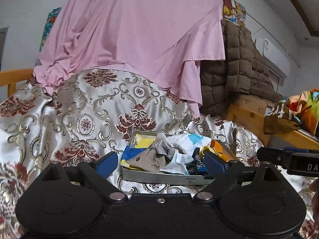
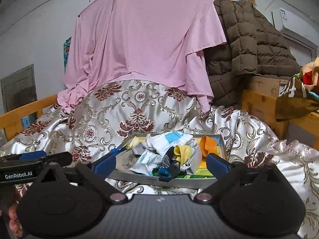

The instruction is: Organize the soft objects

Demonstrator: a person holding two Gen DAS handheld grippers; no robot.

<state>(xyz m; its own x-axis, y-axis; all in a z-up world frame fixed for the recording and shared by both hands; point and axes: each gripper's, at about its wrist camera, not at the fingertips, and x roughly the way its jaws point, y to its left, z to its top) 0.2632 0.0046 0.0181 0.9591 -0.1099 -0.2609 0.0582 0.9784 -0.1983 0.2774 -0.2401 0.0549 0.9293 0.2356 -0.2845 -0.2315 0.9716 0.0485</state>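
Note:
A shallow grey tray (image 1: pixel 167 179) (image 2: pixel 179 181) lies on the patterned bedspread, filled with a heap of small socks and cloths. A white and light-blue sock (image 1: pixel 191 140) (image 2: pixel 171 139) lies on top, with a beige cloth (image 1: pixel 148 160), a striped dark sock (image 1: pixel 198 162) (image 2: pixel 167 163), a yellow sock (image 2: pixel 182 152) and an orange piece (image 2: pixel 208 144). My left gripper (image 1: pixel 161 162) is open and empty just before the tray. My right gripper (image 2: pixel 160 162) is open and empty, its fingers either side of the tray's near edge.
A silver and maroon bedspread (image 1: pixel 89 117) (image 2: pixel 119 111) covers the bed. A pink sheet (image 1: pixel 135 29) (image 2: pixel 143 35) hangs behind, with a brown quilted jacket (image 1: pixel 235 63) (image 2: pixel 249 45) to its right. Wooden bed frame (image 1: pixel 249 115) and colourful bedding (image 1: pixel 307 107) stand right.

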